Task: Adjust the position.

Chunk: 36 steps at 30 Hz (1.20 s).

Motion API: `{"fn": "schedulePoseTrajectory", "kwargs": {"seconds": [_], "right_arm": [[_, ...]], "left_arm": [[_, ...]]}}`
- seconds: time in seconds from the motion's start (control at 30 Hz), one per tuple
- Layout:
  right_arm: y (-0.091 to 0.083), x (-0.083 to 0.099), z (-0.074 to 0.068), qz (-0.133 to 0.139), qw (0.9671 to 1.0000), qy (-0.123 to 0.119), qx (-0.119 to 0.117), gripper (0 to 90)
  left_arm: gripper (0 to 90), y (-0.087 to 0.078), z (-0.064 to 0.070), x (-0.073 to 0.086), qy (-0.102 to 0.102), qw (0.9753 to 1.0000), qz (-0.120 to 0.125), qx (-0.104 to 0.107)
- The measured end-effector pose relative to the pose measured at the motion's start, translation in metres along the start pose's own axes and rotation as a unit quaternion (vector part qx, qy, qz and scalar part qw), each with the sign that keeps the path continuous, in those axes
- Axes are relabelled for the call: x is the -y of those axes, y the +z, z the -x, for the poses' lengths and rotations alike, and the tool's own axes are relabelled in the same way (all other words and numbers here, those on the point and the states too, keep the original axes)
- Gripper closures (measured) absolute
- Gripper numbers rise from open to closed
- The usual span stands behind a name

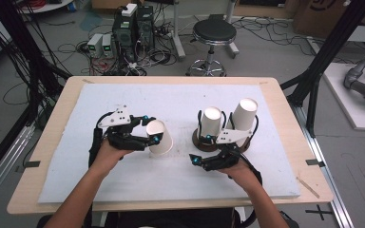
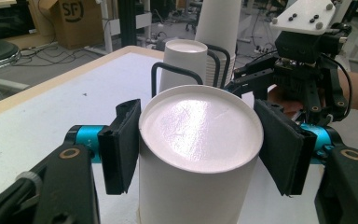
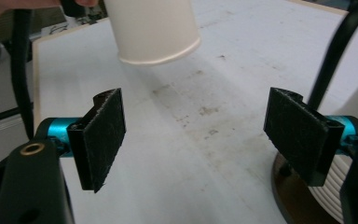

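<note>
A white paper cup (image 1: 164, 142) hangs upside down and tilted just above the white board, with my left gripper (image 1: 151, 129) shut on its sides. In the left gripper view its flat bottom (image 2: 200, 135) faces the camera between the two black pads. My right gripper (image 1: 202, 149) is open with nothing between its fingers, low over the board beside a dark round holder (image 1: 200, 142). In the right gripper view the held cup (image 3: 151, 28) floats ahead, its rim off the surface. Two stacks of white cups (image 1: 212, 122) (image 1: 244, 114) stand upturned in wire holders.
The white board (image 1: 171, 97) covers most of the wooden table (image 1: 76, 83). The holder base and stacked cup rims (image 3: 328, 186) lie right beside my right jaw. On the floor beyond the table are a black stool (image 1: 214, 33) and computer boxes (image 1: 133, 26).
</note>
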State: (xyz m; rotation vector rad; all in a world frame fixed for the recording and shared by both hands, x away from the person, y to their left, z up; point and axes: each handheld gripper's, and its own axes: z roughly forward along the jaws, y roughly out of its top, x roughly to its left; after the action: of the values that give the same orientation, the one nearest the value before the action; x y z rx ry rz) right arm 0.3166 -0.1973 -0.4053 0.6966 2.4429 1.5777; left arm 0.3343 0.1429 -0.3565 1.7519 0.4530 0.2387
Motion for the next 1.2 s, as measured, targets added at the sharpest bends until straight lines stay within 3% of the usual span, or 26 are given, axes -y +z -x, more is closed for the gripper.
{"fn": "schedulePoseTrajectory", "kwargs": {"seconds": [0.17,0.37,0.5,0.53,0.67,0.83,1.2], "right_arm": [[0.002,0.000,-0.004,0.003,0.9996,-0.012,-0.024,21.2],[0.000,0.000,-0.010,0.007,0.9989,-0.028,-0.037,21.2],[-0.001,0.001,-0.012,0.012,0.9989,-0.038,-0.027,21.2],[-0.001,0.003,-0.011,0.013,0.9985,-0.037,-0.039,21.2],[-0.001,0.003,-0.014,0.014,0.9975,-0.050,-0.047,20.6],[0.004,0.000,-0.009,0.028,0.9967,-0.046,-0.060,20.5],[0.023,-0.009,-0.008,0.028,0.9946,-0.052,-0.086,20.5]], "left_arm": [[35.0,0.000,0.002,0.004,-0.006,1.0000,0.005,0.004],[34.9,0.002,0.009,0.007,-0.002,1.0000,0.004,0.009],[35.0,0.001,0.013,0.006,0.004,0.9999,0.004,0.011],[35.0,0.001,0.013,0.006,0.006,0.9999,0.005,0.013],[35.0,0.000,0.015,0.006,0.005,0.9996,0.012,0.024],[35.0,0.004,0.015,0.007,0.004,0.9993,0.010,0.035],[35.0,0.015,0.018,0.008,0.009,0.9985,0.002,0.053]]}}
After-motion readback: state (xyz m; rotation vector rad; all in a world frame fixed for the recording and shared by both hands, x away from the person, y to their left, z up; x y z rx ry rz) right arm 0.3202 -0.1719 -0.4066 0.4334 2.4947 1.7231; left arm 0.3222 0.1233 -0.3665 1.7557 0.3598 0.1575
